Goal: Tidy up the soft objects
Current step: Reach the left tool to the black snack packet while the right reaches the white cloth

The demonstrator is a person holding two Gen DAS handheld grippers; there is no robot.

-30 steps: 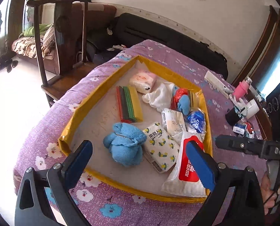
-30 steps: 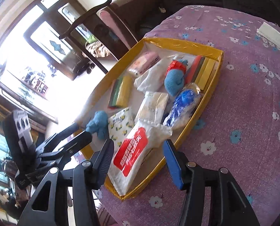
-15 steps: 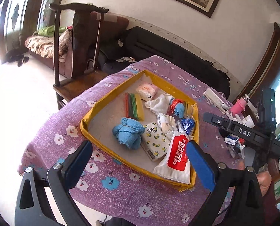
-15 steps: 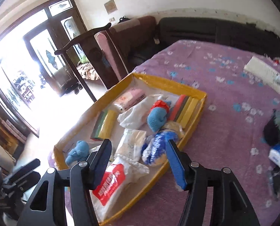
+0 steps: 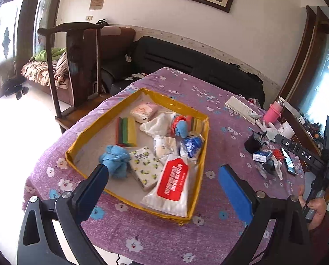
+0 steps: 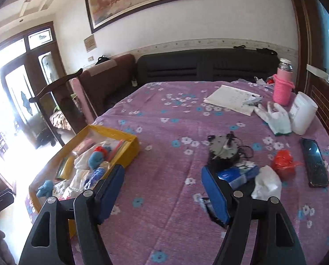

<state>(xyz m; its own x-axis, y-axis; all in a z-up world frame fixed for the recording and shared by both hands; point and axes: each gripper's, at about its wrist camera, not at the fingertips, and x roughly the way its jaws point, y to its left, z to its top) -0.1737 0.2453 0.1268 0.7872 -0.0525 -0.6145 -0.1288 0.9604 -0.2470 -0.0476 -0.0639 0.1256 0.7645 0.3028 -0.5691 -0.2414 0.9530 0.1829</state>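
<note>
A yellow tray on the purple floral tablecloth holds soft things. Among them are a blue cloth, a lemon-print tissue pack, a red-labelled wipes pack, a striped sponge stack, a pink pack and a white cloth. My left gripper hangs open above the tray's near edge, holding nothing. My right gripper is over bare cloth to the right of the tray. Its jaws are opening with nothing between them.
Clutter lies at the table's right: a black item, a blue box, a red bag, a phone, a pink bottle, a white jar and paper. A wooden chair stands beyond the tray.
Both grippers have pulled back and up from the tray. The right one has swung right, towards the clutter, and its jaws stand wider.
</note>
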